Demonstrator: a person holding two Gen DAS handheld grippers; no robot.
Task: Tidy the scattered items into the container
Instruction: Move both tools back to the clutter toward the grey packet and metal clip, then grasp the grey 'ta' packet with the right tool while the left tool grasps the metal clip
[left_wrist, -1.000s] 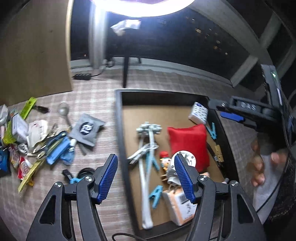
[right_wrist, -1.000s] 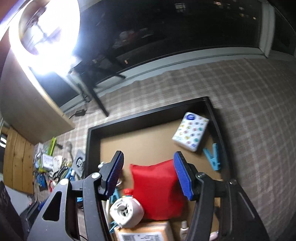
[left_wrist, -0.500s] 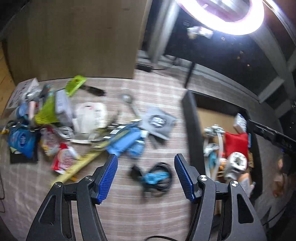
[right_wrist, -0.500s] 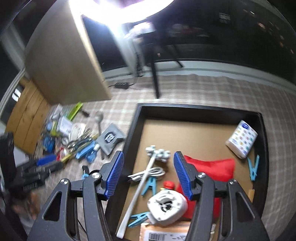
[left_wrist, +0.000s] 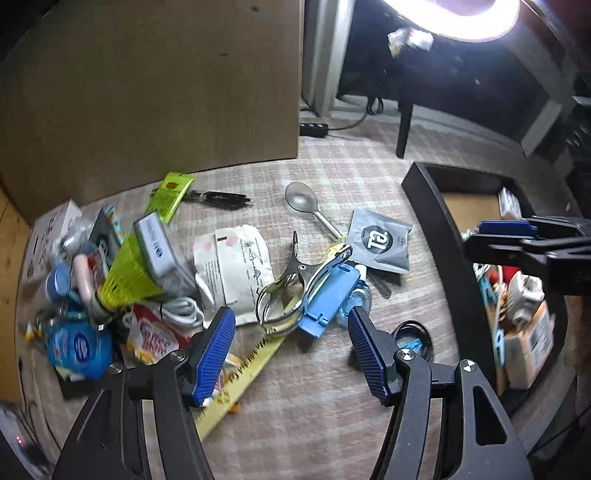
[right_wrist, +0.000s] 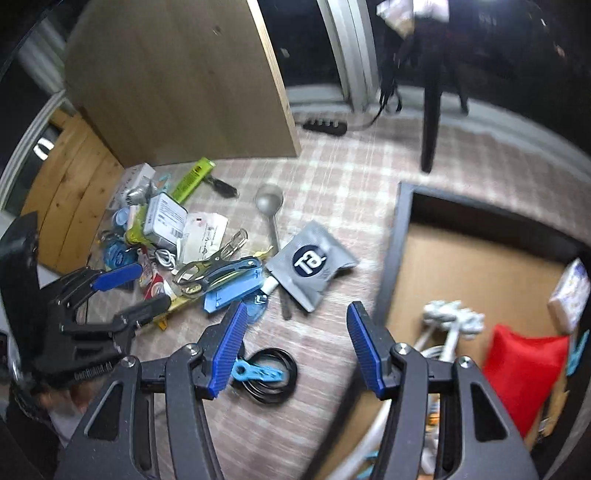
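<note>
Scattered items lie in a pile on the checked cloth: a metal clip, a blue plastic piece, a yellow ruler, a grey sachet, a spoon and several packets. My left gripper hangs open over the clip and ruler, with nothing between its fingers. My right gripper is open above bare cloth, just right of a black cable coil with a blue peg. The black tray at the right holds a red pouch and other things.
A wooden panel stands behind the pile. A power strip and a dark furniture leg sit at the back. The left gripper shows in the right wrist view, the right gripper in the left wrist view over the tray rim.
Both views have swung left, away from the tray's inside and toward the pile on the cloth. The left gripper has come lower over the clip and ruler. Both stay open.
</note>
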